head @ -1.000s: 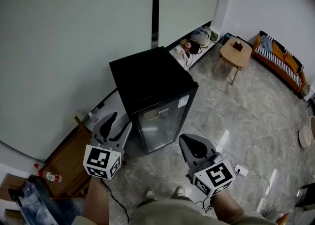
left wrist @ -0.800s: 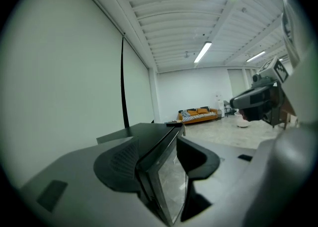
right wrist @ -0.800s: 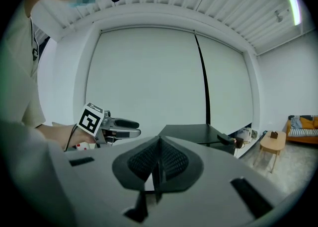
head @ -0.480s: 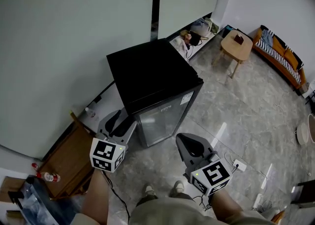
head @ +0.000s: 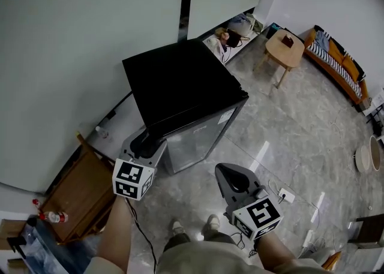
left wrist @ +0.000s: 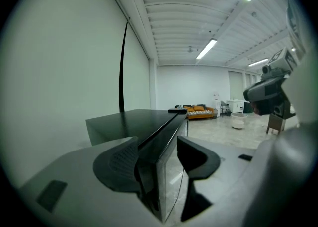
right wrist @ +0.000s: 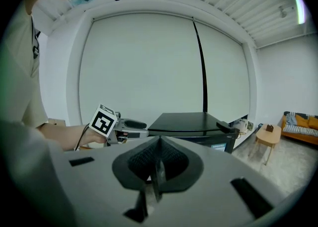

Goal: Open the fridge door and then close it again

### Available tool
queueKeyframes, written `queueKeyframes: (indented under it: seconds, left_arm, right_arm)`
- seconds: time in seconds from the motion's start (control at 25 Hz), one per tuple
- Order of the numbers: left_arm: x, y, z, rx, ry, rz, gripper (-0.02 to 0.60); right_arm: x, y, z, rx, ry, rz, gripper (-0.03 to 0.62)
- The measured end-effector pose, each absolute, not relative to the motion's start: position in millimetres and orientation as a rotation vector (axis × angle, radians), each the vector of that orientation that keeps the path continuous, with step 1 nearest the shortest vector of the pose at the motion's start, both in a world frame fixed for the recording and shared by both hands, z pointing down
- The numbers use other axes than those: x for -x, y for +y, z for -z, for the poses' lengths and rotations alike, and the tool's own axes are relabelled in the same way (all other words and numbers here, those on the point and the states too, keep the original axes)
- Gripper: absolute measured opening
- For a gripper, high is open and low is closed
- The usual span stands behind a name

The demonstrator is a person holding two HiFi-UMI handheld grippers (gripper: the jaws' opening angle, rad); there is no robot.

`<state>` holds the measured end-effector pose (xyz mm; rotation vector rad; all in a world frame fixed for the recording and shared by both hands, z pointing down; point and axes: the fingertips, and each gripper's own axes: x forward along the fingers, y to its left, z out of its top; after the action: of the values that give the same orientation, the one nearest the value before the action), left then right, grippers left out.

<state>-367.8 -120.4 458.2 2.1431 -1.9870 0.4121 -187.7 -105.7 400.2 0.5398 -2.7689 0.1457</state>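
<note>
A small black fridge with a glass door stands on the grey marble-look tiled floor, its back near the pale wall. Its door faces the person and lies flush with the body, shut.

The left gripper is at the fridge's front left corner, level with the top edge. In the left gripper view the jaws are spread wide and have just been opening. The fridge's corner, with the door's edge, stands between them. The left jaw is just beside the fridge's side and the right jaw stands clear of the glass; neither pad can be seen pressing. Its marker cube sits behind the jaws, over the person's forearm.

The right gripper hovers above the floor in front of the fridge's right front corner, apart from the door. In the right gripper view its jaws are pressed together with nothing between them. That view also shows the left gripper reaching the fridge's corner from the left.

A brown wooden cabinet stands by the wall left of the fridge. A round wooden side table and an orange sofa are well apart, toward the far right corner of the floor. A white power strip lies on the floor near the right gripper.
</note>
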Motion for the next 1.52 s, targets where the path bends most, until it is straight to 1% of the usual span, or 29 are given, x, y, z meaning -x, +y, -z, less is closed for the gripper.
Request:
queueKeyframes:
  seconds: [0.64, 0.8, 0.92, 1.52]
  left_arm:
    - [380, -131, -483, -2.136, -1.950, -0.462, 0.230]
    - [380, -132, -484, -2.139, -1.964, -0.425, 0.230]
    - [383, -133, -485, -2.120, -1.949, -0.421, 0.212]
    - [379, -130, -485, -2.058, -1.969, -0.423, 0.207]
  right_arm:
    - [179, -113, -423, -0.569, -2.705, -0.175, -0.003]
    - [176, -110, -428, -0.567, -2.694, -0.187, -0.003]
    - [177, -106, -433, -0.550, -2.688, -0.197, -0.003]
    - [162, -88, -449, -0.513, -2.655, -0.228, -0.003]
